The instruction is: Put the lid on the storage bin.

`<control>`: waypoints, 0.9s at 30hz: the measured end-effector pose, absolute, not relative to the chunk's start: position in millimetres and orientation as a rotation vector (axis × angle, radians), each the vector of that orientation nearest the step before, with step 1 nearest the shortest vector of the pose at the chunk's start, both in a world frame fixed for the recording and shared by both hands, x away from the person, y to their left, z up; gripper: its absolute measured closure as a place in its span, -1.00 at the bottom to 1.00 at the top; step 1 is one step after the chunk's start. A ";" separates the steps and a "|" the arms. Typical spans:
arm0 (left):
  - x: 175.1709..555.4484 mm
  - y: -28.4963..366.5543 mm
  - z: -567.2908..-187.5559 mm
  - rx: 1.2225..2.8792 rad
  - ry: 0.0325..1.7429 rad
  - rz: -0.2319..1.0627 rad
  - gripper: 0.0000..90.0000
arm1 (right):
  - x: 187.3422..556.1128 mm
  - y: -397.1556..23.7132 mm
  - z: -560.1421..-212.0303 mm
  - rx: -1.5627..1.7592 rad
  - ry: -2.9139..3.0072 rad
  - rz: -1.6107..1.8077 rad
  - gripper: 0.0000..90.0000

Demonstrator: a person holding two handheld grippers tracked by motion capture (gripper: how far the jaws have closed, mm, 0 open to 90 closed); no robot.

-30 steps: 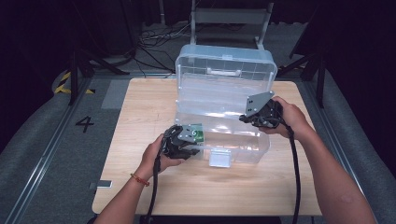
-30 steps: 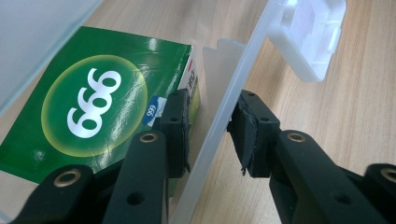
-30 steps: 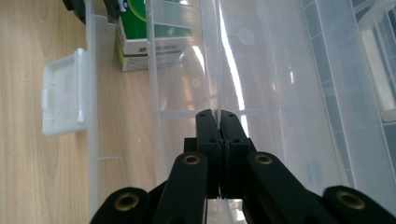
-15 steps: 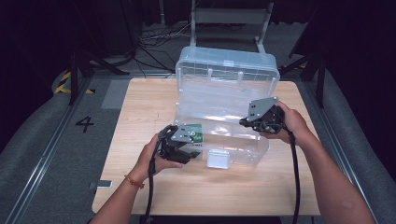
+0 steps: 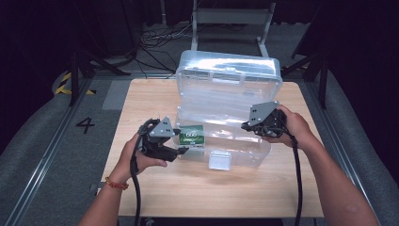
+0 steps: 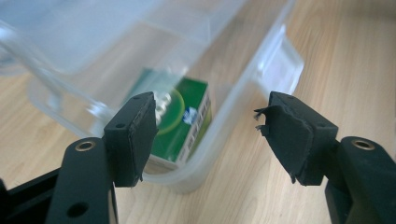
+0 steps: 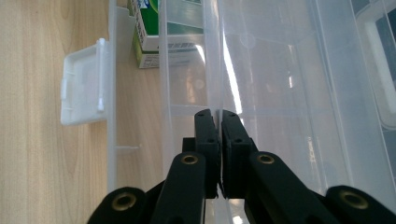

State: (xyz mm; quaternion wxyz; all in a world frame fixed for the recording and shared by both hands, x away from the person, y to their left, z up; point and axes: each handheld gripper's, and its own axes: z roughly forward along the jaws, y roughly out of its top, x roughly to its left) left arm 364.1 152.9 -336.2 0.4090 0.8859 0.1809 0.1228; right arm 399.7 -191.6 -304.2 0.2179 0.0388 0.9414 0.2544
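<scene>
Right gripper (image 7: 216,121) pinches the clear box (image 5: 244,101) wall; left gripper (image 6: 210,135) gapes beside the green carton (image 6: 182,126).

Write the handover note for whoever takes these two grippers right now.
Left gripper: open, empty, just outside the clear box's left end.
Right gripper: shut on the box's right wall, holding it.
Green carton: lying inside the box, at its left end.
Lid: open, standing up at the back; front latch hanging loose.
Done: carton looks placed. Left, probably: let go of the wall, close the lid and latch it.
</scene>
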 end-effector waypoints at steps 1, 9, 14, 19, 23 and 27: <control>365.1 155.1 -331.1 2.215 0.463 0.315 -0.22 | 399.6 -191.3 -304.2 0.102 2.597 0.697 0.94; 386.7 155.9 -312.4 2.189 0.523 0.323 -0.23 | 397.5 -191.4 -305.0 0.104 2.581 0.691 0.92; 398.0 152.5 -311.9 2.193 0.540 0.320 -0.24 | 395.8 -192.3 -306.4 0.104 2.574 0.700 0.92; 406.2 151.7 -309.8 2.173 0.568 0.330 -0.14 | 394.8 -193.4 -307.4 0.107 2.566 0.704 0.91; 415.5 151.6 -307.7 2.152 0.601 0.345 0.06 | 392.4 -192.3 -308.7 0.105 2.559 0.697 0.90; 424.3 153.2 -304.6 2.117 0.629 0.366 0.21 | 390.9 -192.7 -310.2 0.102 2.549 0.700 0.89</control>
